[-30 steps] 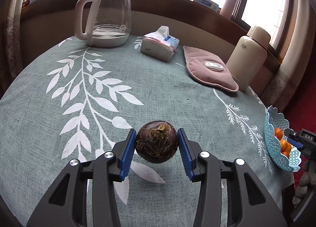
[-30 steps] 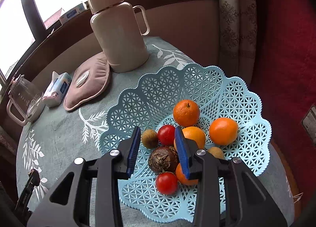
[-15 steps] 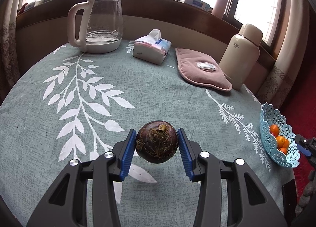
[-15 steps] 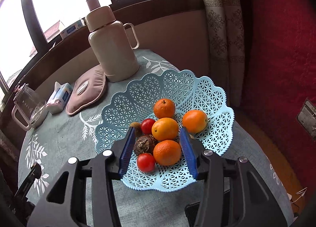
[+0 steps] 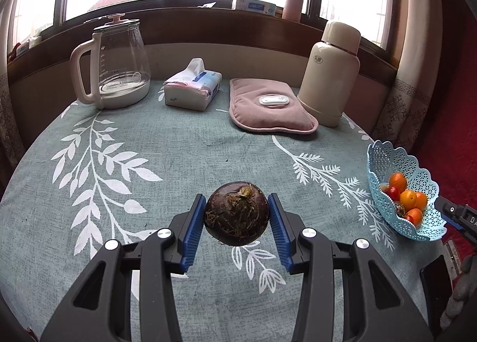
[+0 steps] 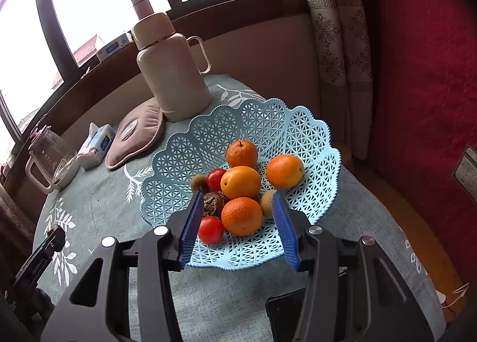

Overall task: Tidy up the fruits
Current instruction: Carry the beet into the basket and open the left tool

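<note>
Dark brown, hairy-skinned round root (image 5: 237, 213), a dry tuft on top, pinched between the blue pads (image 5: 193, 230) of the left gripper (image 5: 237, 222) and carried clear above the cloth (image 5: 167, 148); its shadow falls just under it. Cloth: grey-green with white leaf sprays, covering a round table. Ahead of the left gripper, along the far edge, left to right: glass kettle (image 5: 114, 69) with cream handle, tissue pack (image 5: 192, 88), pink heat pad (image 5: 269, 109), cream flask (image 5: 331, 66). Far to the right of the left gripper, at the table edge: pale blue lattice basket (image 5: 387, 160) holding fruit. Right gripper (image 6: 238, 227): black frame, blue pads, jaws spread and empty, nothing pressed between them, poised over the near rim of the basket (image 6: 286, 124). Basket contents, seen past the right gripper: four oranges, the nearest (image 6: 241, 216) in line between the two fingers, a second (image 6: 240, 181) just beyond it, a third (image 6: 284, 171) to the right, a fourth (image 6: 241, 152) furthest; two tomatoes, one (image 6: 210, 229) close by the left finger, one (image 6: 216, 178) further in; a second brown root (image 6: 214, 203) beside the left finger; two small brownish fruits, one (image 6: 199, 183) on the left, one (image 6: 267, 202) close to the right finger. Black flat object (image 6: 286, 315) on the cloth under the right gripper's frame; kind cannot be told.
</note>
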Demonstrator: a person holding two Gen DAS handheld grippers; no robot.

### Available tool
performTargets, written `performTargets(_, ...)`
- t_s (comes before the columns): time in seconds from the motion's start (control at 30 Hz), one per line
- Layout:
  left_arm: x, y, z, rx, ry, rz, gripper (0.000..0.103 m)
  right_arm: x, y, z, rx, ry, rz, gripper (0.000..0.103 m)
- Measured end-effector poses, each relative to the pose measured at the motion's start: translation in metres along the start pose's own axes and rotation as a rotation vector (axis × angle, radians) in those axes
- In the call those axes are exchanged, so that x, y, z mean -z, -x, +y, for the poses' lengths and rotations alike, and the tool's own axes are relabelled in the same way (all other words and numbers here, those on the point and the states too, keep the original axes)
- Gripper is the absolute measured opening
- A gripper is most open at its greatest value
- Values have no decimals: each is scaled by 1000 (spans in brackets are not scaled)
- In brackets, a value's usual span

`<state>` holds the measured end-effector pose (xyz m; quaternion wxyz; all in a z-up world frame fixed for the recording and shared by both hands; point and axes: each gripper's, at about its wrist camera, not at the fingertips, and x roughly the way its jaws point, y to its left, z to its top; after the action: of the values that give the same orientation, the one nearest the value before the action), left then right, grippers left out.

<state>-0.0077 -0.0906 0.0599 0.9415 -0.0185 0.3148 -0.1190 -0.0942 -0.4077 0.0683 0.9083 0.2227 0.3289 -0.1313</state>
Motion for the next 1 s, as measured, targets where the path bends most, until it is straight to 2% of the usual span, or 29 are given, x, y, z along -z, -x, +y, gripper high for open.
performTargets(0.53,-12,2,-79,61,-144,-25,43,-2,14,-39,-2,-41,-24,50)
performTargets(0.67,-15,-2,-101,106,-171,-22,43,-4,18,-44,-11,-43,-33,50)
performTargets(0.83,-18,-17,-126,220,-171,35,43,-3,19,-48,-26,-50,-35,50)
performTargets(1.0,-16,-31,-151,270,-205,61,43,-2,20,-51,-47,-64,-33,50)
